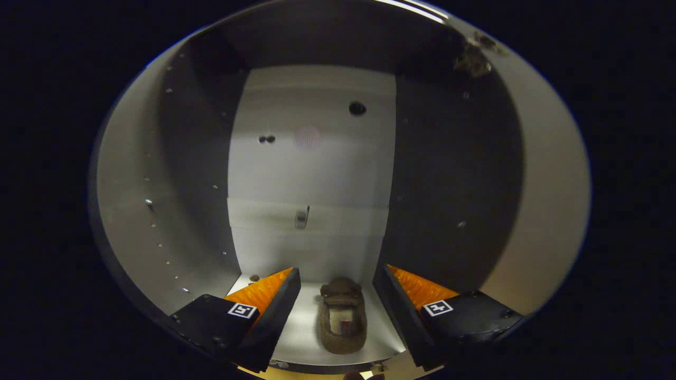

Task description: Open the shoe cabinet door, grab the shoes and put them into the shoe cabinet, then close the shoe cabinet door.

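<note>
A small brown woven shoe point(342, 315) is seen on the pale cabinet floor point(301, 338), its long axis running toward the back wall point(317, 174), between the spread, empty fingers of the gripper point(338, 282).

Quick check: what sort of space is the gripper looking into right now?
Most likely the inside of the shoe cabinet: pale back panel, dark side walls, and a shoe on the floor between the open gripper's fingers.
</note>
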The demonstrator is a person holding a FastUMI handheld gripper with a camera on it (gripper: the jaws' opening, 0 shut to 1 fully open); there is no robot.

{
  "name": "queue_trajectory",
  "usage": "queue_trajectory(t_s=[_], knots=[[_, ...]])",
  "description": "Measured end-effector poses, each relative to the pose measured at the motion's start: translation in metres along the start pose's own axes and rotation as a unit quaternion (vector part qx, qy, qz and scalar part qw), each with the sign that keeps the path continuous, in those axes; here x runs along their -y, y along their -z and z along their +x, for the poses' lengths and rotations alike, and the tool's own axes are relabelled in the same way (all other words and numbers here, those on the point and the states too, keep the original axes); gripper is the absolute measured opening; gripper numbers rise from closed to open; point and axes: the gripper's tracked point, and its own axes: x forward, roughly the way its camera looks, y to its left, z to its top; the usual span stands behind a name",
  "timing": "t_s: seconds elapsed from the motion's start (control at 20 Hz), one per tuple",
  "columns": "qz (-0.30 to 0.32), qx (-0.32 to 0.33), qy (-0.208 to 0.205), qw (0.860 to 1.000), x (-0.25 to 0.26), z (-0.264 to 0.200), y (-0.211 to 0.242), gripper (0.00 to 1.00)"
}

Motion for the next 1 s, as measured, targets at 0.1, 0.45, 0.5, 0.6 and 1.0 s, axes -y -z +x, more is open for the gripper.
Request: queue_trajectory(t_s=[0.1,0.45,0.5,0.6,1.0], knots=[[-0.012,0.038,-0.003,0.999,-0.005,-0.034,-0.019,0.98],[-0.022,0.130,-0.003,0.991,0.008,-0.176,-0.052,0.97],[-0.022,0.135,-0.001,0.991,0.013,-0.194,-0.051,0.97],[-0.020,0.140,-0.003,0.990,0.019,-0.231,-0.045,0.97],[-0.050,0.139,0.027,0.989,0.081,-0.336,-0.019,0.97]])
